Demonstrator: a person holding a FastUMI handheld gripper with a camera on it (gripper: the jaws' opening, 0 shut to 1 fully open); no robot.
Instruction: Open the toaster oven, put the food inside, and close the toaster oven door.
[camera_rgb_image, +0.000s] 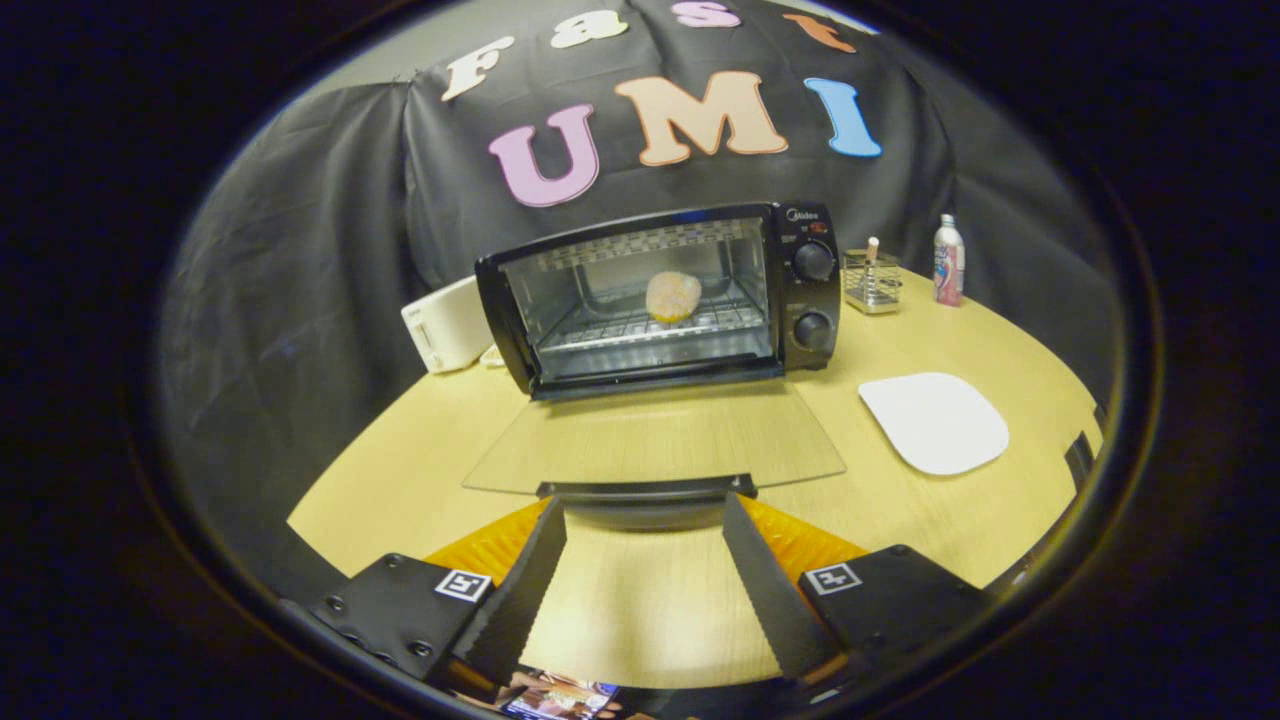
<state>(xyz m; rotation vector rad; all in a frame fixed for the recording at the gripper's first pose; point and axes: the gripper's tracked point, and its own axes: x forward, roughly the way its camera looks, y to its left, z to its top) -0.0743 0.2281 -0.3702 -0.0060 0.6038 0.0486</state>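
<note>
The gripper (645, 520) is held wide open and empty at the handle (647, 490) of the toaster oven's (660, 300) lowered glass door (655, 440), while the food (673, 296) is seen on the rack inside and a white plate (935, 422) is set nearby on the table (400, 480).

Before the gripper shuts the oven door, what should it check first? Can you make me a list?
1. Food on the rack inside the toaster oven: ok.
2. Glass door fully down, flat over the table: ok.
3. Gripper open, holding nothing: ok.
4. Fingertips at the door handle, one at each end: ok.
5. Fingers actually under the handle to lift it: cannot tell.
6. White plate clear of the door's swing: ok.
</note>
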